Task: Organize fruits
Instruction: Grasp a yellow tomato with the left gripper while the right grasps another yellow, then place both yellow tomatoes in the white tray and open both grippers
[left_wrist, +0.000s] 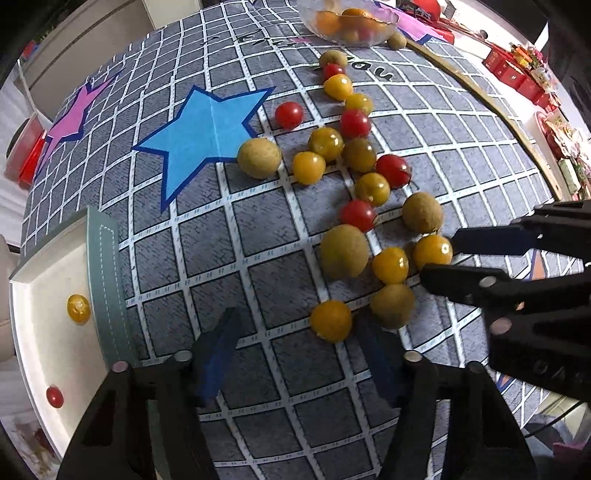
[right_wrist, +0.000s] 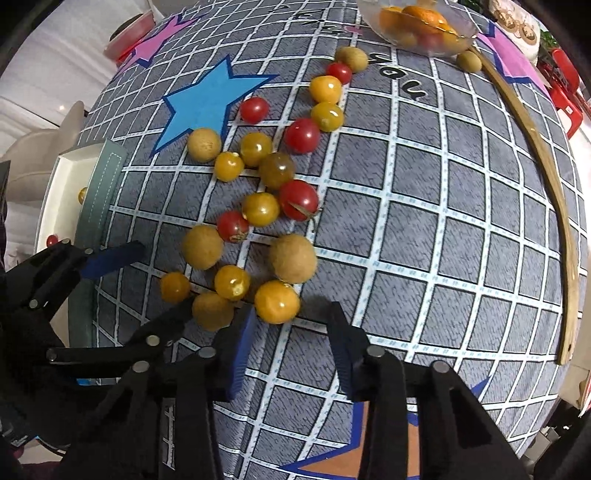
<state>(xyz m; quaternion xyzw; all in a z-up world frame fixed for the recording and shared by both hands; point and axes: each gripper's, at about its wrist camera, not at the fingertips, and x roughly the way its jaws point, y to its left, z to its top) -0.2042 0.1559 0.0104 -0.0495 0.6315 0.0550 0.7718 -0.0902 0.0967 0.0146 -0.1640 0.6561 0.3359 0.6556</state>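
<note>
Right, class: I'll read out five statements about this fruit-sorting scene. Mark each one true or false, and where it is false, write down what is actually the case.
1. The white tray holds one yellow tomato and one red tomato. True.
2. The left claw is shut on a fruit. False: it is open and holds nothing.
3. The right claw is open, with a yellow tomato just ahead of its fingers. True.
4. The glass bowl at the far end of the table is empty. False: it holds orange and other fruits.
5. The blue star is printed on the tablecloth. True.
</note>
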